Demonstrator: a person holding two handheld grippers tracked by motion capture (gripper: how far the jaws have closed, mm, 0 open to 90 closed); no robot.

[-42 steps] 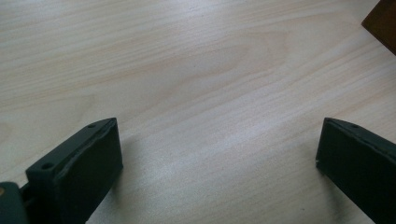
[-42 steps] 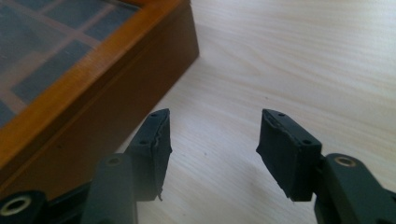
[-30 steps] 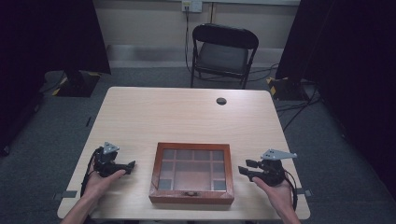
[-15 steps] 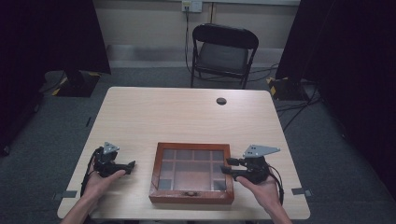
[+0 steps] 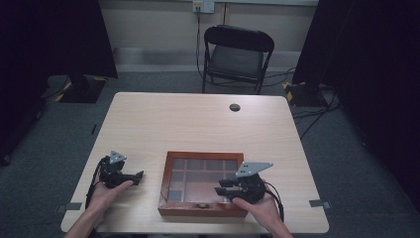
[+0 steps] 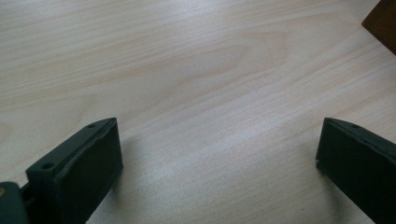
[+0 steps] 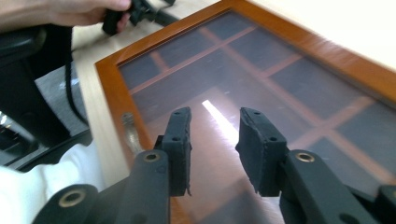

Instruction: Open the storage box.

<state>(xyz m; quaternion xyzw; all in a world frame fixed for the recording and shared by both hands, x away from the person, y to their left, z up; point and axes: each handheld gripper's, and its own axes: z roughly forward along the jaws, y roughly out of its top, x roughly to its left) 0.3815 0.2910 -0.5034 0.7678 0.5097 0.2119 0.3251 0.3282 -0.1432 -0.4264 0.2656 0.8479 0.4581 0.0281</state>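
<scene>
Reddish-brown wood frames the box (image 5: 203, 184), which lies flat near the front edge of the table (image 5: 198, 124), between the two hands, with its glass lid down. Through the glass one sees dividers that cut the inside into compartments; whether anything lies in them cannot be told. A small metal clasp (image 5: 202, 205) sits in the middle of the front wall, on the side of the person.

The right gripper (image 5: 221, 187) hovers above the right front part of the lid and points toward the left across the glass. Its jaws have just been closing and now stand with a narrow gap, with nothing between them. In the right gripper view the clasp (image 7: 129, 128) lies to the left of the fingertips (image 7: 180, 135), on the near edge of the frame, so the right hand is clearly the nearer one for it. The long axis of the box runs from left to right across the table.

The left gripper (image 5: 134, 176) rests on the table just beside the left wall of the box, its jaws spread wide and holding nothing.

Farther away, a dark round cap (image 5: 235, 107) sits in the tabletop, and a black folding chair (image 5: 237, 54) stands behind the table. No label or writing can be read.
</scene>
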